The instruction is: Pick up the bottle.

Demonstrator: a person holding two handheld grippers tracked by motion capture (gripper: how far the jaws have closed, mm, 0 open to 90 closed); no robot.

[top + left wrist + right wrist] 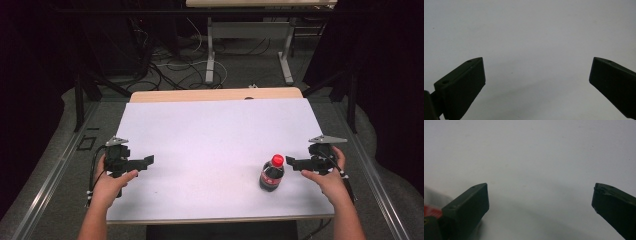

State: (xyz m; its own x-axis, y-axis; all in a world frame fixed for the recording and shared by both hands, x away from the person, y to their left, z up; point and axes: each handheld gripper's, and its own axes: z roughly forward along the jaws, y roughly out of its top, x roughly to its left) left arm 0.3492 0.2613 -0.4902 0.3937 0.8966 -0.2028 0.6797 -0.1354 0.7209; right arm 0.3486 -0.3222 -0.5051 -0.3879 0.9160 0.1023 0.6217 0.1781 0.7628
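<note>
White covering is spread over the table (210, 130), with cables and a second desk seen on the grey floor beyond it. A small cola bottle (271, 174) with a red cap (277, 160) stands upright on the near right part of the sheet, just beside the right gripper (292, 163), whose jaws point toward it from the right and are spread wide with nothing between them, as is confirmed in the right gripper view (540, 195), where a sliver of red is caught at the lower left edge. The left gripper (147, 161) is held low over the near left part of the sheet, well apart from the bottle, and its jaws are likewise parted and empty in the left gripper view (536, 72). The step in hand is judged to be the reach for the bottle by the right gripper. To do it well, the jaws should be kept fully spread and brought level around the dark body below the shoulder rather than at the cap, since a grip high up would be likely to tip so narrow a bottle. The bottle should be centred between the pads before any closing is begun, so that it is not nudged sideways by one jaw. Closing should be gentle, as the round plastic wall may slip or dent.
</note>
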